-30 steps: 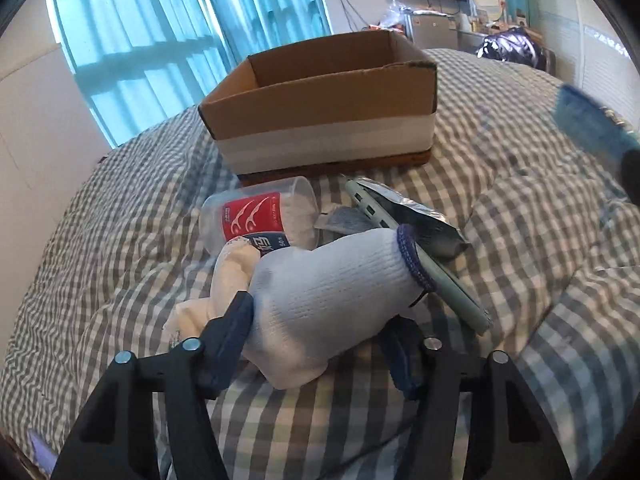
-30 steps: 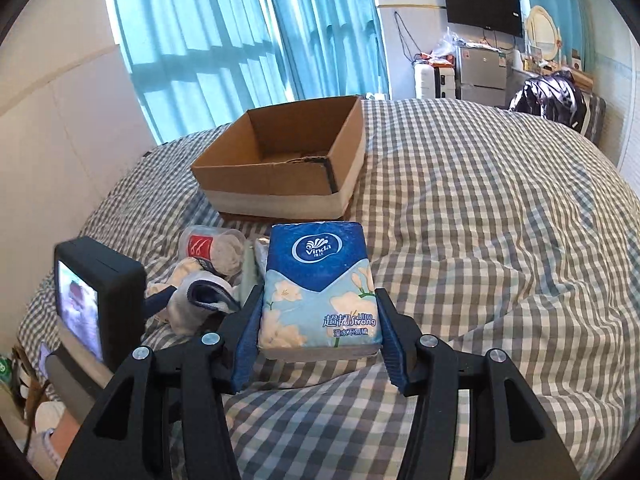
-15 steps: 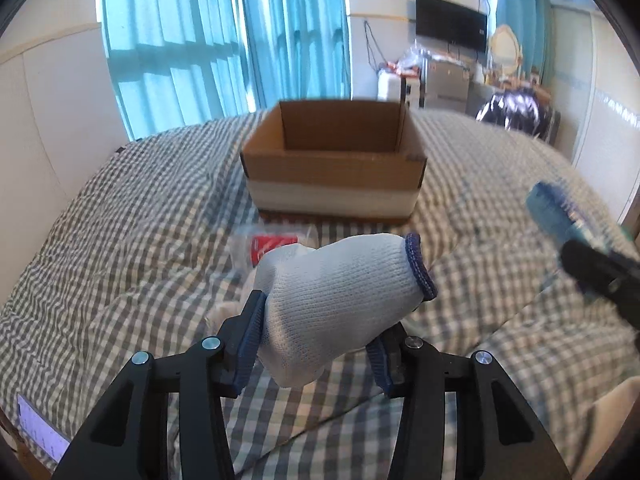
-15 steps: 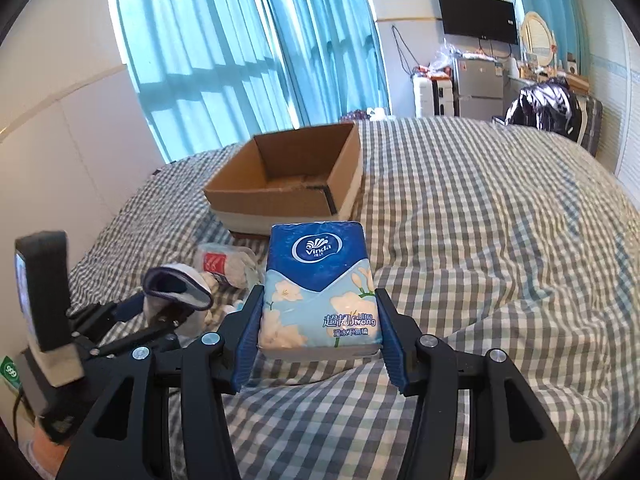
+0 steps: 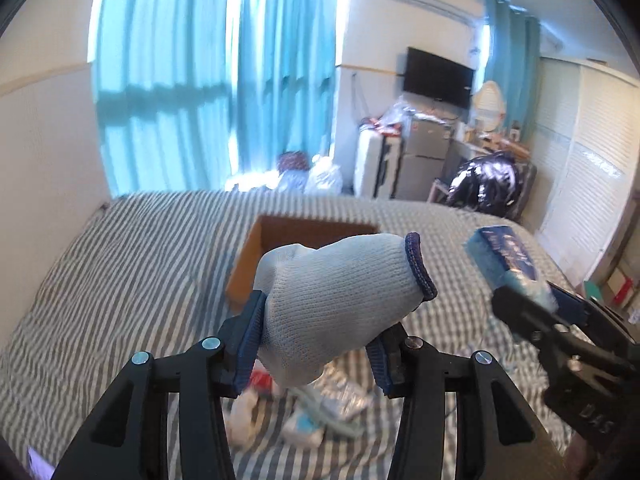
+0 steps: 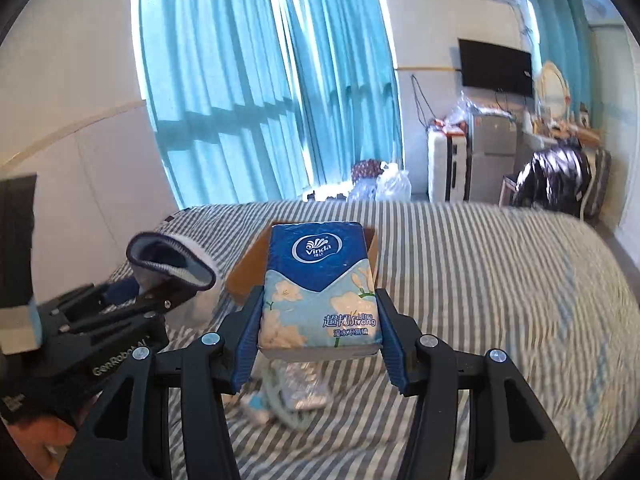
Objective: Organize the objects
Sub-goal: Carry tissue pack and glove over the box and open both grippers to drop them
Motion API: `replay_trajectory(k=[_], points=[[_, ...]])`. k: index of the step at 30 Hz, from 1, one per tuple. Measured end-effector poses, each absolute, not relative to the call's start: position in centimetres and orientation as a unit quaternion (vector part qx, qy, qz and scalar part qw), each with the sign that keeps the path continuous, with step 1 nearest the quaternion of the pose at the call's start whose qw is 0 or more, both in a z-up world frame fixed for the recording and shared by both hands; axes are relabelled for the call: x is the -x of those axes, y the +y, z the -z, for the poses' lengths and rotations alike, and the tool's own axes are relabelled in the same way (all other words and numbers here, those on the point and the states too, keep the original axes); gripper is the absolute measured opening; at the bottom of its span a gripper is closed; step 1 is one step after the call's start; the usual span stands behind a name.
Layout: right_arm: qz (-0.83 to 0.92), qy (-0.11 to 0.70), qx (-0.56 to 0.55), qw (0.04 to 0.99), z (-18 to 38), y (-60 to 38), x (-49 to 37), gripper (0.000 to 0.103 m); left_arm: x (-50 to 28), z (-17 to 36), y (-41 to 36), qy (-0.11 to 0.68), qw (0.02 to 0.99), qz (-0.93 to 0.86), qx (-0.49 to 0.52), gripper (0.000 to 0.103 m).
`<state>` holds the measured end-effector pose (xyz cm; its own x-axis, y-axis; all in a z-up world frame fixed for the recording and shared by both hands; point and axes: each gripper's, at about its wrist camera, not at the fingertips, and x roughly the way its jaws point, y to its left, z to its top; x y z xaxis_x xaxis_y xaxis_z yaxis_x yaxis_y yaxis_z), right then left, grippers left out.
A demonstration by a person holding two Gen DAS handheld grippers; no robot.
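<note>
Above the checked bed (image 6: 500, 280) I have both grippers raised, each carrying something. My left gripper (image 5: 316, 344) has its fingers (image 5: 250, 332) pressed against a white knit glove (image 5: 340, 300) with a dark blue cuff; the glove bulges up and to the right, and its cuff end sticks out past the right finger. My right gripper (image 6: 318, 336) has its fingers (image 6: 250, 332) clamped on both sides of a blue Vinda tissue pack (image 6: 320, 288), held upright with the logo at the top.

Ahead of both cameras sits the open cardboard box (image 5: 250, 268) on the bed. From the left wrist the glove covers most of it, so I see only its left wall and far rim. From the right wrist the tissue pack hides the middle of the box, leaving its edges showing on either side.

The two grippers are near each other but apart: the right one with the tissue pack shows at the right edge of the left view, and the left one with the glove's cuff shows at the left of the right view.

Below the grippers a blurred heap of small items (image 5: 316, 408) lies on the bed; I cannot tell what they are. Behind the bed hang turquoise curtains (image 6: 248, 92), with a wall-mounted television (image 6: 496, 68) to the right.
</note>
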<state>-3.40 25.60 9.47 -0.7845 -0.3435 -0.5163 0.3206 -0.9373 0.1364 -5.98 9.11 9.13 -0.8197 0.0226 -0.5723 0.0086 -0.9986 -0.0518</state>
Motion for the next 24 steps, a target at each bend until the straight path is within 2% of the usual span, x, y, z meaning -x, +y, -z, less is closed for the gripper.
replay_trajectory(k=[4, 8, 18, 24], points=[[0.946, 0.0, -0.274, 0.174, -10.2, 25.1, 8.0, 0.052, 10.0, -9.1, 8.6, -0.044, 0.021, -0.953, 0.299, 0.048], [0.942, -0.016, -0.282, 0.18, -8.9, 24.2, 12.8, 0.052, 14.3, -7.5, 7.9, -0.039, 0.01, -0.951, 0.307, 0.048], [0.932, 0.001, -0.313, 0.183, -0.9, 20.0, 24.6, 0.052, 24.0, 0.4, 5.8, -0.011, -0.002, -0.944, 0.331, 0.048], [0.925, 0.001, -0.327, 0.195, 3.5, 19.6, 26.5, 0.053, 25.8, 3.8, 5.0, -0.005, 0.009, -0.936, 0.351, 0.049]])
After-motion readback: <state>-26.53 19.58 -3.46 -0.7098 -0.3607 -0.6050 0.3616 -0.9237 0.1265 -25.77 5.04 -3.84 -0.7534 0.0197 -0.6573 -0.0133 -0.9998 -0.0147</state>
